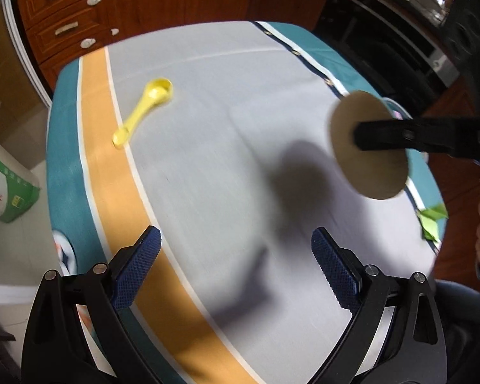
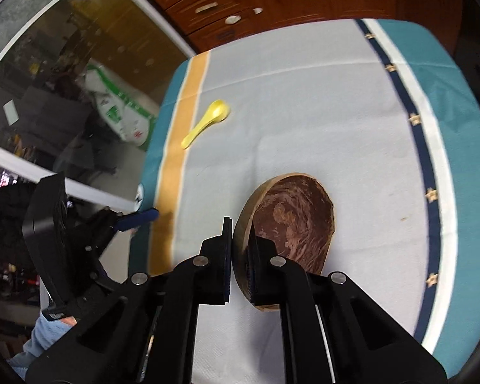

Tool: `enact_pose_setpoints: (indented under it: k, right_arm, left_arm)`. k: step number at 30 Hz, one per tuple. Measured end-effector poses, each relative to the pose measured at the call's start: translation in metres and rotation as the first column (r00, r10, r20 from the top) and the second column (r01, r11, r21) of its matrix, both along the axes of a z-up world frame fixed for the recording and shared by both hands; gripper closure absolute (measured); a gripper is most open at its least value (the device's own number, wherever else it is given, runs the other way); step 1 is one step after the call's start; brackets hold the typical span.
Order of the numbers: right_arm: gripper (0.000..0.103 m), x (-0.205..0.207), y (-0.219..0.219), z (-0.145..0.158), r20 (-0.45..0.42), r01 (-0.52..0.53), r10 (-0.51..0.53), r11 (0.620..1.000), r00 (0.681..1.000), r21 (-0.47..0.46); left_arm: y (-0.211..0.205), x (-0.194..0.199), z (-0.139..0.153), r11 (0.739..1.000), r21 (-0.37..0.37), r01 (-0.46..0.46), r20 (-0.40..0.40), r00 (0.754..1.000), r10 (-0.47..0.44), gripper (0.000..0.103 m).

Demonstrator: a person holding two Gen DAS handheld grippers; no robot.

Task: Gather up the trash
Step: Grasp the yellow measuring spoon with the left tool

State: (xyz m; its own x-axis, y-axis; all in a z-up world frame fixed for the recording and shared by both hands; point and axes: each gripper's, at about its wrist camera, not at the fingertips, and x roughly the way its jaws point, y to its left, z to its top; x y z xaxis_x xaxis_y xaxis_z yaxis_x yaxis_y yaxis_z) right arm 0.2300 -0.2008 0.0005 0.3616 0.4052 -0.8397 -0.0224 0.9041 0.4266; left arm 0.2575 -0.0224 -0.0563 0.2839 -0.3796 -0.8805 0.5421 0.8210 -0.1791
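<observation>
Fingers of the right gripper [image 2: 240, 256] were pinched on the rim of a round brown paper bowl [image 2: 291, 220], one finger inside against its dark, smeared lining and the other against its tan outer wall. The bowl was tipped on edge, its open side turned to the right in the right wrist view. From the left wrist view the same bowl [image 1: 368, 147] showed its plain tan underside, held clear above the tablecloth [image 1: 224, 128], with a soft shadow on the cloth below it.

The left gripper [image 1: 236, 262] was spread wide, its blue textured pads [image 1: 137, 262] well apart and holding nothing, low over the near part of the table.

A yellow plastic spoon [image 1: 144, 108] lay on the grey cloth, bowl end away, its handle tip touching the white line beside the orange stripe [image 1: 112, 172]. A green scrap [image 1: 432, 217] lay at the right edge of the table. Beyond the table stood a wooden drawer cabinet [image 1: 64, 22], and a green and white sack [image 1: 6, 188] sat on the floor to the left.
</observation>
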Motion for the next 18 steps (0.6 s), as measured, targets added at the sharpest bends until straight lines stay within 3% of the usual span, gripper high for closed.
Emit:
enact_pose_setpoints:
  k: [6,11,18]
  right_arm:
    - [0.095,0.017,-0.030,-0.011,0.002,0.064,-0.064,0.996,0.998,-0.067]
    - [0.095,0.035,-0.038,-0.016,0.006,0.083,-0.083,0.993,0.997,-0.085]
    - [0.095,0.050,-0.042,-0.019,0.018,0.080,-0.078,0.994,0.997,-0.075]
  left_arm:
    - [-0.010,0.050,0.000,0.996,0.082,-0.024,0.070,0.997,0.018,0.010]
    - [-0.005,0.099,-0.003,0.989,0.124,-0.078,0.086,0.994,0.068,0.036]
    - [-0.015,0.127,-0.024,0.983,0.179,-0.045,0.039,0.998,0.039,0.063]
